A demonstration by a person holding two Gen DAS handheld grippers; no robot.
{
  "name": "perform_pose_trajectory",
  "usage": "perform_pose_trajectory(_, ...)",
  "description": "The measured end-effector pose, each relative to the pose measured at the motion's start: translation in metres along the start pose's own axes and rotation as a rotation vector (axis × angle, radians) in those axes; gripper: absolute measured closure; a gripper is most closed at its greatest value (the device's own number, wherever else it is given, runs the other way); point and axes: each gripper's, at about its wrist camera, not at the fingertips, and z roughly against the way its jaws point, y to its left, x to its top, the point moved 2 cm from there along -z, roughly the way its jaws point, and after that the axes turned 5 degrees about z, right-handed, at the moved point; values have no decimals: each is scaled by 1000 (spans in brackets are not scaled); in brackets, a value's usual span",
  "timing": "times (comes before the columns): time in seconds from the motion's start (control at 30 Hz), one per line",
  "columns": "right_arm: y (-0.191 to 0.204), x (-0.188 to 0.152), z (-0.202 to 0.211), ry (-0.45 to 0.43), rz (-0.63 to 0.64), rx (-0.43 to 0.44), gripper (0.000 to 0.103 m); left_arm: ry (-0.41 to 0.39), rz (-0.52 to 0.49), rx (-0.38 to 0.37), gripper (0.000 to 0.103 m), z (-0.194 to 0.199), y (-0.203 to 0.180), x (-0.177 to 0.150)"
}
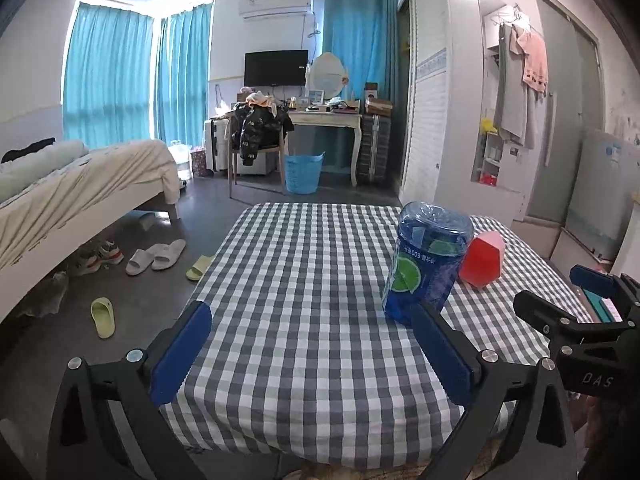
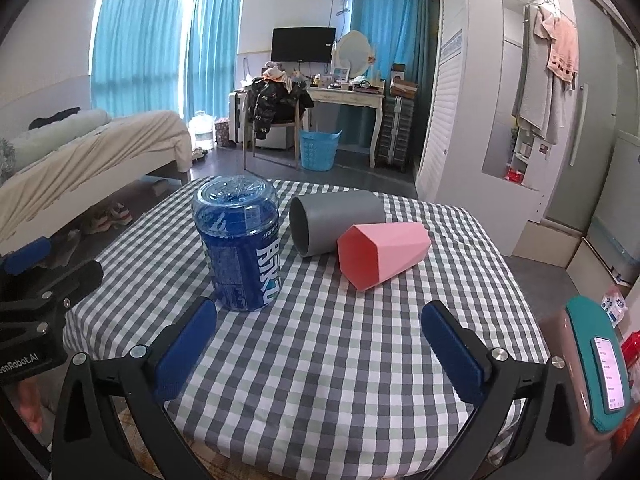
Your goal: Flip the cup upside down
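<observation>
A blue see-through plastic cup (image 2: 240, 246) stands upside down on the checked tablecloth (image 2: 328, 344); it also shows in the left wrist view (image 1: 426, 262). Behind it a grey cup (image 2: 332, 222) and a pink faceted cup (image 2: 382, 254) lie on their sides, mouths toward me. The pink cup shows partly behind the blue one in the left wrist view (image 1: 482, 258). My right gripper (image 2: 320, 344) is open and empty, short of the cups. My left gripper (image 1: 316, 352) is open and empty, its right finger (image 1: 442, 358) just in front of the blue cup.
The table (image 1: 304, 280) ends close in front of both grippers. A phone in a teal case (image 2: 600, 368) is at the right. A bed (image 1: 80, 192), slippers (image 1: 156, 258), a chair and a blue basket (image 1: 303, 174) stand beyond.
</observation>
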Motion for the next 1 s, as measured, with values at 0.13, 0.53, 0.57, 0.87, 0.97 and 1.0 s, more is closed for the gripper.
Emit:
perform_pose_trajectory(0.13,0,0,1,-1,-7,3,0,5,4,-1,0,-1,0,-1)
perform_pose_trajectory(0.53,-4,-1,3,3,-15,1,0,11,23,3,0,-1,0,-1)
perform_pose_trajectory(0.57,-4,0,3,2,-14,1,0,11,23,1,0,-1,0,-1)
perform_pose_trajectory(0.87,-4,0,4,-3,-18,-3,0,13,17,3,0,-1,1,-1)
perform_pose_trajectory(0.97,-3,-1,4,0,-17,-1,0,16,14,2,0,1,0,-1)
perform_pose_trajectory(1.0,-3,-1,4,0,-17,-2,0,15,13,3,0,1,0,-1)
